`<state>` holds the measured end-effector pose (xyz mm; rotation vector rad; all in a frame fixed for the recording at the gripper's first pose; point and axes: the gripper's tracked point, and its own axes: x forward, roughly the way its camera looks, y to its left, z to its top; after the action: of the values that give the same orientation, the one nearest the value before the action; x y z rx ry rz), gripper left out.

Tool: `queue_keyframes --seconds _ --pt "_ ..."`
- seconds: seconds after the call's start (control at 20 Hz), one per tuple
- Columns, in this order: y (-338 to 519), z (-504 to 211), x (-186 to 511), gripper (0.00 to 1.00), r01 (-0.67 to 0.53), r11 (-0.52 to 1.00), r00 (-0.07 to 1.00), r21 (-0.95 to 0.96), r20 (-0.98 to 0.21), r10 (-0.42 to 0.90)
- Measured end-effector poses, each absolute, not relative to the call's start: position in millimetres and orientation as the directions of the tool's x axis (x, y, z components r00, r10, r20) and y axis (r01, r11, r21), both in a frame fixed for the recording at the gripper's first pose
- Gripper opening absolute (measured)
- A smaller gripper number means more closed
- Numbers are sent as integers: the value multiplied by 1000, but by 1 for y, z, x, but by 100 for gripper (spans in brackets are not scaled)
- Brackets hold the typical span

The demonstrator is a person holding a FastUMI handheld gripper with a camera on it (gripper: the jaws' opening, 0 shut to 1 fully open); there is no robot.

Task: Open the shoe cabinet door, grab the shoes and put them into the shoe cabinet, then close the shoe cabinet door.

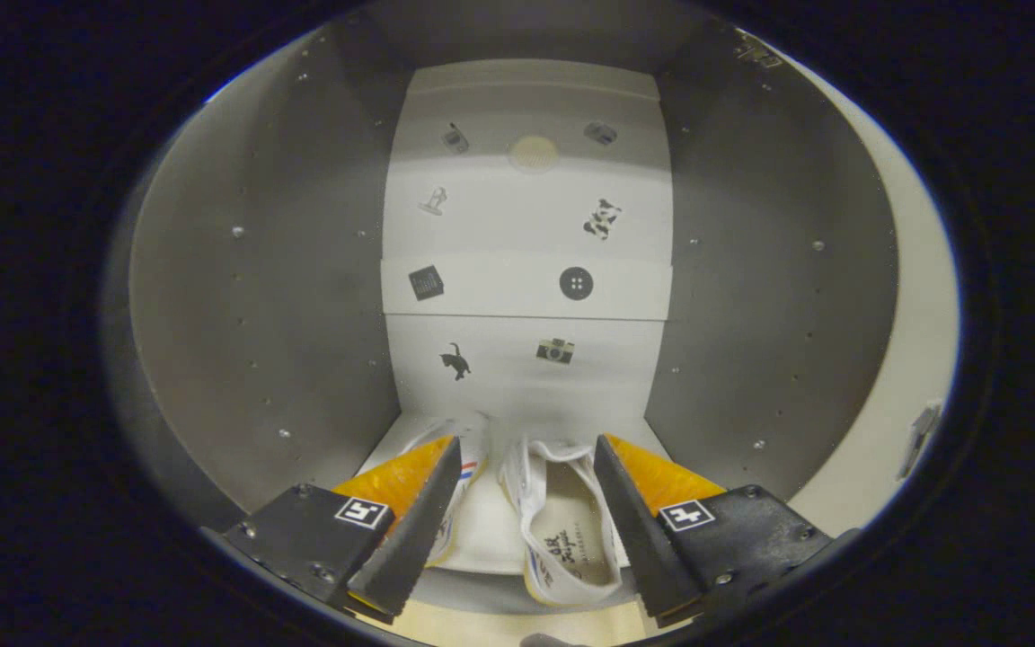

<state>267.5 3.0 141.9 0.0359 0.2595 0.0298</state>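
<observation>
Gripper [526, 458] fingers apart, gripping nothing, right shoe [562, 521] between them, heel overhanging cabinet [239, 296] floor edge — risk: door catches heel, or fingers drag it out.

Shoe cabinet [239, 296], interior, seen from its mouth.
- Side walls: two, grey and matt, each dotted with small studs or holes.
- Back panel [526, 216]: white, crossed by a raised white band [499, 288] – brightest light falls just above it, the top is in shadow.
- Small dark stickers on the panel: a cat [455, 361], a camera [554, 350], a round button [576, 283]; a pale disc [533, 153] higher up.
- Pale surface [917, 296] beyond the right wall – carries a small grey fitting [924, 436].
- Pale strip of floor [482, 626] in front of the cabinet.
</observation>
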Motion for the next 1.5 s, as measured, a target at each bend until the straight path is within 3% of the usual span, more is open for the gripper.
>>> queue_keyframes --seconds 0.9,1.5 --pt "-15 171 -69 99 69 997 986 22 -152 -65" --pt "-193 161 -208 99 289 957 948 34 -148 -281"
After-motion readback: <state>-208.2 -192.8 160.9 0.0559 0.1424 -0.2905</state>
